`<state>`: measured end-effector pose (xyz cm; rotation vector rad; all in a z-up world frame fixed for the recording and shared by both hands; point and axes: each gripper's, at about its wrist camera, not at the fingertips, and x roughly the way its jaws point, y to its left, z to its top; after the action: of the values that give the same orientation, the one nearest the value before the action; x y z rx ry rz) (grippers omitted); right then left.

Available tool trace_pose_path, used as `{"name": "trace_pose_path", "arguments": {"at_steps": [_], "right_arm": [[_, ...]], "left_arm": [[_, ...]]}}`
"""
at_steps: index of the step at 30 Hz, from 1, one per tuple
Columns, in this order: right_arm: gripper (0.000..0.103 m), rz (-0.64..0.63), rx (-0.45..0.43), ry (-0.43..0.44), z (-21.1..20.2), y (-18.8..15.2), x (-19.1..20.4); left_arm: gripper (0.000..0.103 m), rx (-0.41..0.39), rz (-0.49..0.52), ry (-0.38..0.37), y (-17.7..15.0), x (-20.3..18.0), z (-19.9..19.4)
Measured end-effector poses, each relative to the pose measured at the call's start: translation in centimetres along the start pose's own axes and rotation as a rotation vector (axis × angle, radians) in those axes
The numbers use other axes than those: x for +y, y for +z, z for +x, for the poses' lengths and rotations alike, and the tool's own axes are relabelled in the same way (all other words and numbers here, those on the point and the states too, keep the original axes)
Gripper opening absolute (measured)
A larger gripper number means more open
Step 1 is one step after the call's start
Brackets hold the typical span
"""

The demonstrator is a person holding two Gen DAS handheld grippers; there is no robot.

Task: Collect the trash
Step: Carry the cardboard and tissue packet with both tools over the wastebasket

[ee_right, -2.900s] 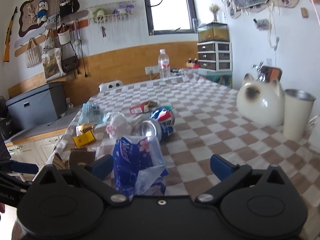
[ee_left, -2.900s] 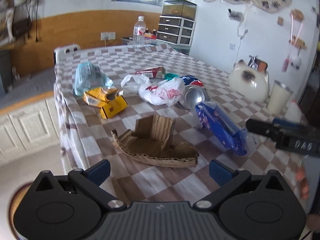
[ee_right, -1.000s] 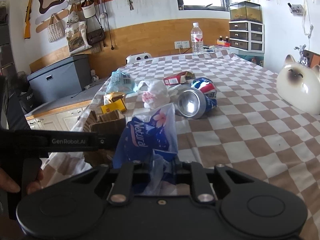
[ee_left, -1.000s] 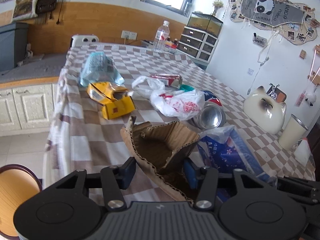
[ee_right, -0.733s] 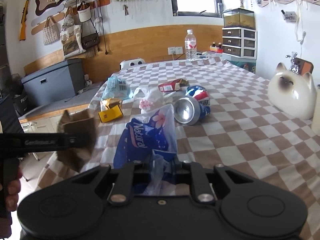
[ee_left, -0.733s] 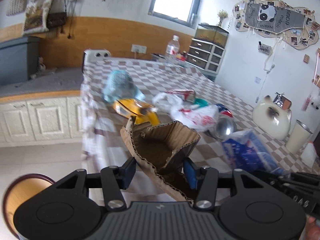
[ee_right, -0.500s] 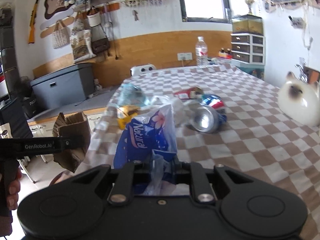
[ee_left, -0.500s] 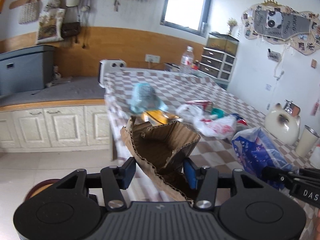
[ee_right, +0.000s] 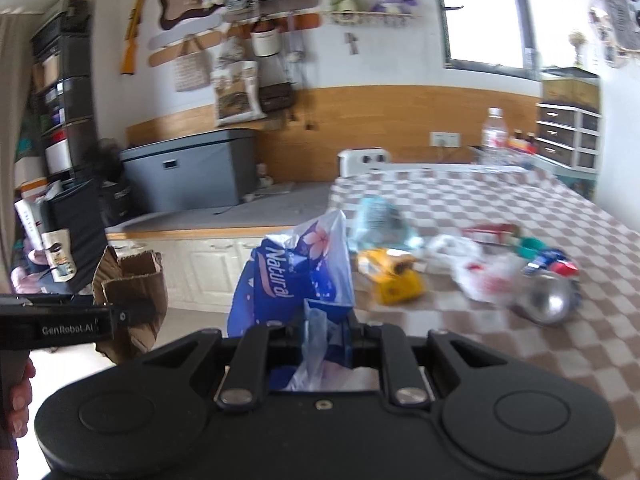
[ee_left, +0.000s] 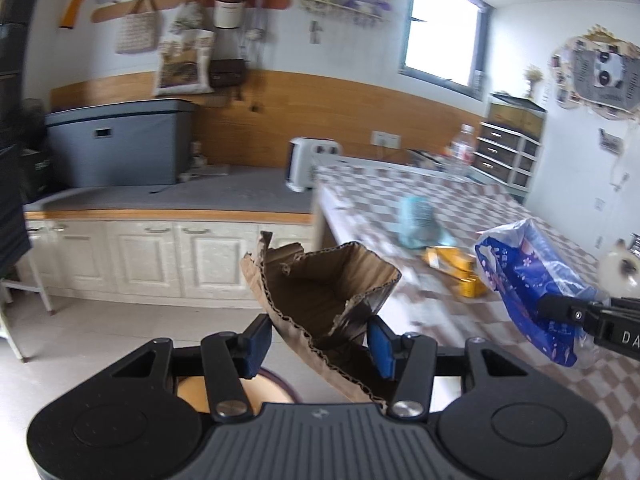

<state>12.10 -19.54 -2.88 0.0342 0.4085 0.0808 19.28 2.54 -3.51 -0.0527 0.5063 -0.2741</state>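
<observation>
Trash is being carried in both grippers at this moment. The left gripper (ee_left: 318, 340) is clamping a torn piece of corrugated cardboard (ee_left: 320, 292) between its blue fingers (ee_left: 380, 346), holding it clear of the tabletop (ee_left: 460, 200) and out over the floor beside the white cabinets (ee_left: 160, 256). The right gripper (ee_right: 320, 340) is standing closed on a crumpled blue plastic wrapper (ee_right: 288, 280), which is rising upright from between its fingers. Both items are hanging in the air near the tabletop's edge, well apart from the litter remaining behind. A round, dark-rimmed receptacle (ee_left: 276, 390) is showing partly on the floor under the left gripper; it is judged the likely drop point, though its nature cannot be confirmed. The task is judged to be in an early to middle stage: two pieces are lifted but not yet deposited. Lying uncollected on the checked cloth are a pale blue packet (ee_right: 380, 220), a yellow carton (ee_right: 394, 276), a white plastic bag (ee_right: 476, 272), a crushed can (ee_right: 552, 300) and a red packet (ee_right: 488, 232).
</observation>
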Motion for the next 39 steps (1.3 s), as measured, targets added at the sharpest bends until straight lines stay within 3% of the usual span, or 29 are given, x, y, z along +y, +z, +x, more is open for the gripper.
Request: {"name": "trace_pose_path", "arguments": {"at_steps": [9, 16, 32, 39], "right_arm": [[0.017, -0.091, 0.056, 0.109, 5.4, 1.5, 8.0], [0.017, -0.082, 0.137, 0.168, 11.3, 1.8, 12.5], [0.017, -0.092, 0.525, 0.166, 28.9, -2.7, 16.3], [0.018, -0.094, 0.655, 0.151, 33.3, -6.4, 16.6]], "left_arm": [[0.053, -0.002, -0.032, 0.118, 1.5, 6.5, 0.1], [0.053, 0.05, -0.051, 0.173, 1.6, 10.3, 2.1], [0.053, 0.329, -0.097, 0.166, -2.4, 14.8, 14.2], [0.053, 0.48, -0.097, 0.138, -4.7, 15.6, 19.5]]}}
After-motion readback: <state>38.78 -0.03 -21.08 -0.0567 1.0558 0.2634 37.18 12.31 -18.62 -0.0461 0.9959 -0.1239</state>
